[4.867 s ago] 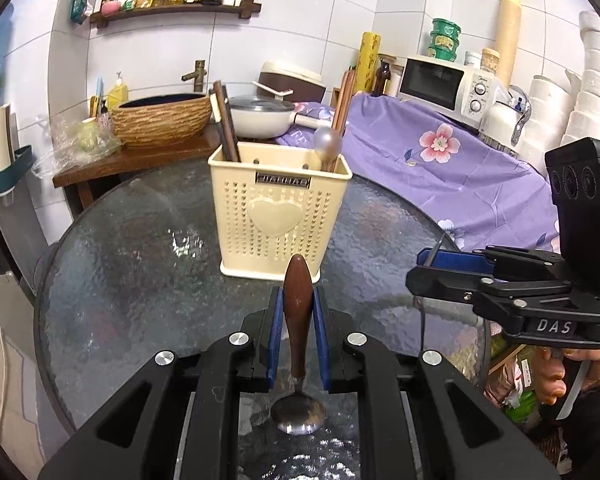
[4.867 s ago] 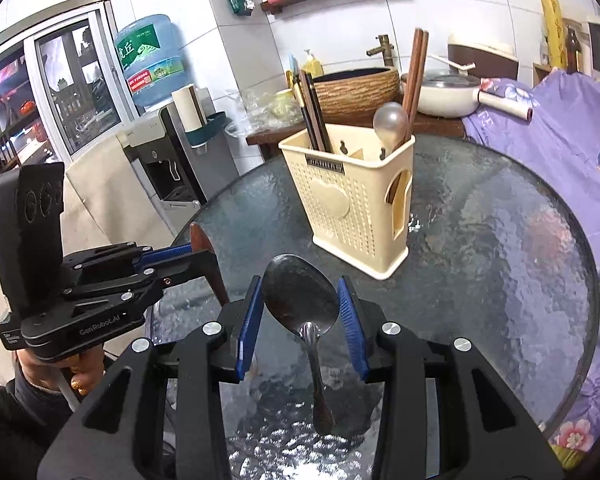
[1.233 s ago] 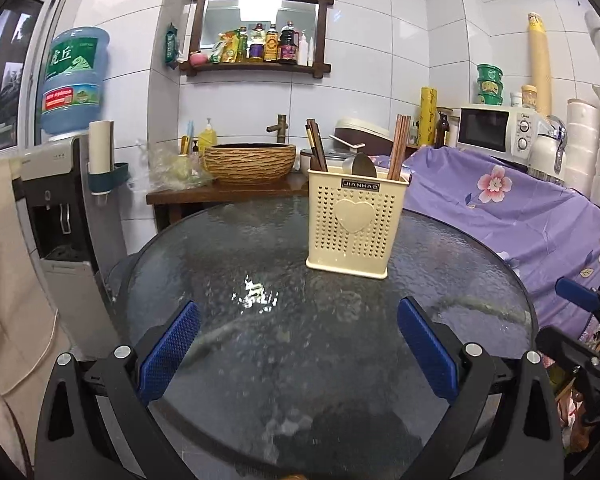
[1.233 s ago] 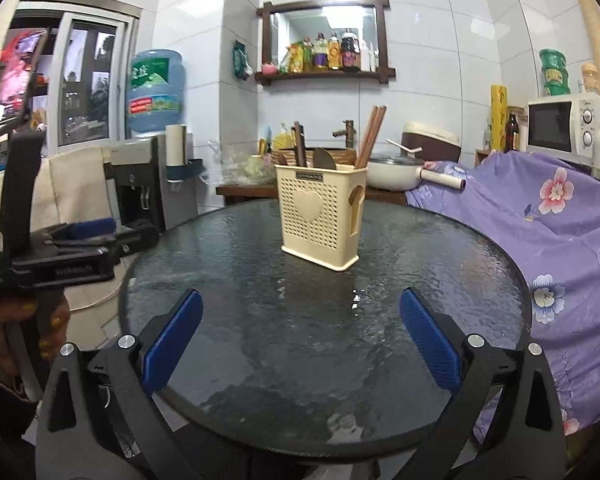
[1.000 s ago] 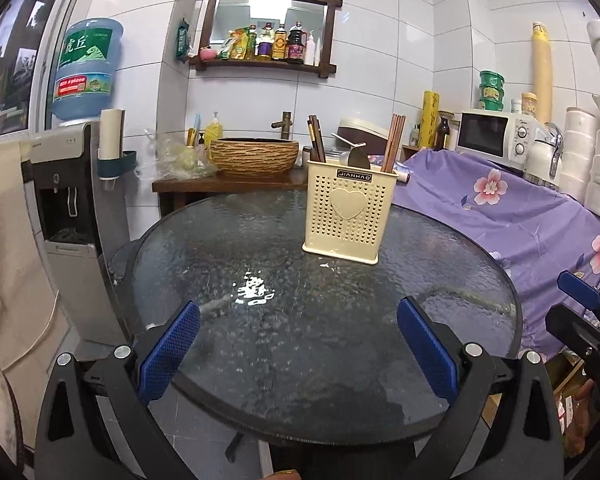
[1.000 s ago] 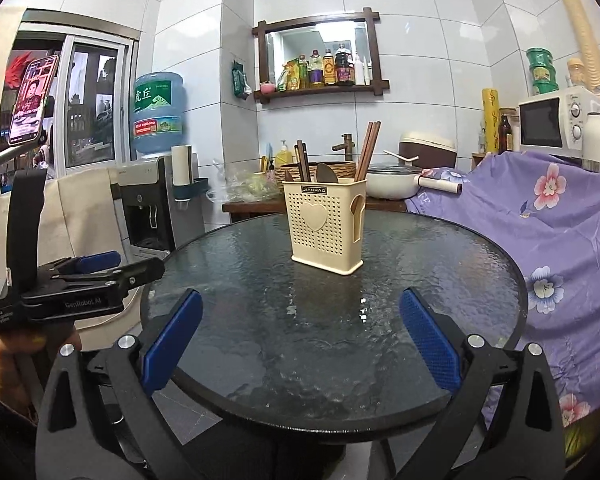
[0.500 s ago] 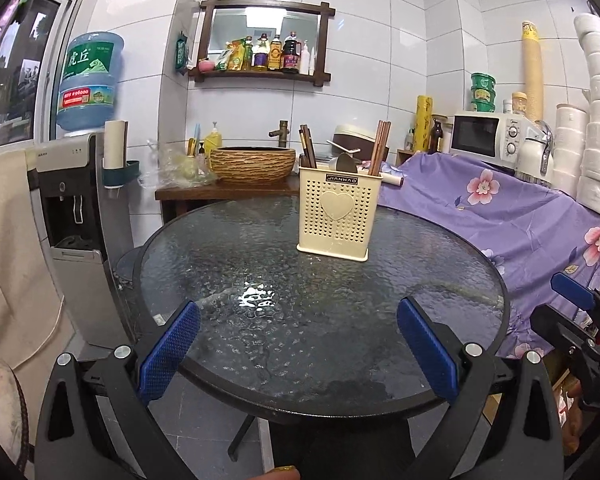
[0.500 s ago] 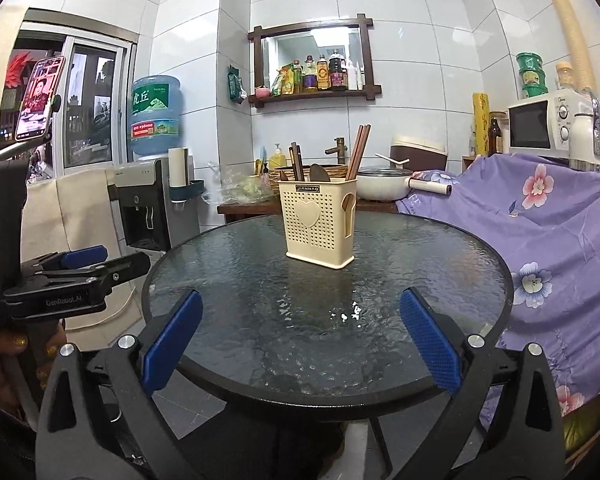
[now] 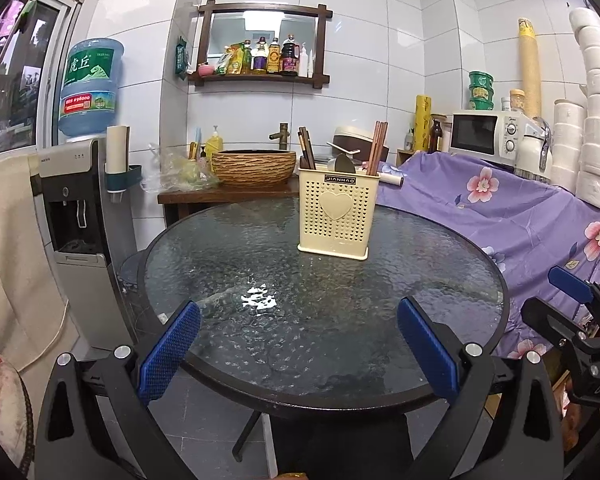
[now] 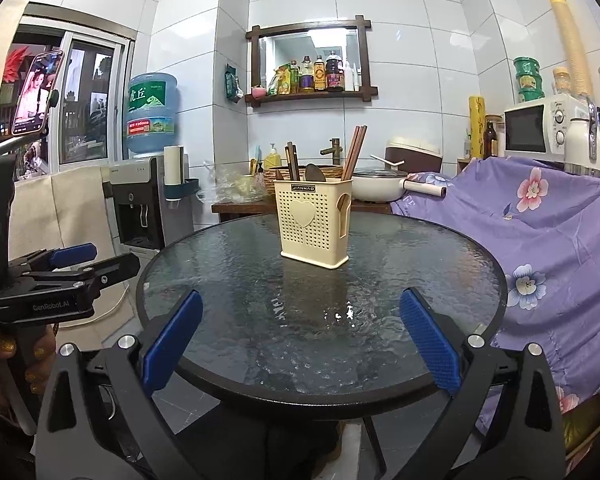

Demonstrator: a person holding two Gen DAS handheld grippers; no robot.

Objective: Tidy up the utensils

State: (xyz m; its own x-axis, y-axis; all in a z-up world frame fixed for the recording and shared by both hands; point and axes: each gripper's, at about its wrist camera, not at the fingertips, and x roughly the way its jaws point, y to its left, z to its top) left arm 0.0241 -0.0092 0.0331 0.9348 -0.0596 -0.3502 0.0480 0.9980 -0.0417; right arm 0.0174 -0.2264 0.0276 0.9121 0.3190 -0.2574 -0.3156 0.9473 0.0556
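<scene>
Cream caddy (image 9: 337,213) hides utensil (image 9: 343,163) lower halves; left gripper (image 9: 298,347), right gripper (image 10: 300,337) agape, empty.

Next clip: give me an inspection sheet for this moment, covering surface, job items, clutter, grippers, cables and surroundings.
Surface: round glass table, only the caddy stands on it.
Job items: cream caddy upright, holding chopsticks and a spoon.
Clutter: nothing seen on the table.
Grippers: left gripper open, holds nothing; right gripper open, holds nothing; both at the near rim.
Cables: one cord by the water dispenser.
Surroundings: microwave, purple cloth, wall shelf.
</scene>
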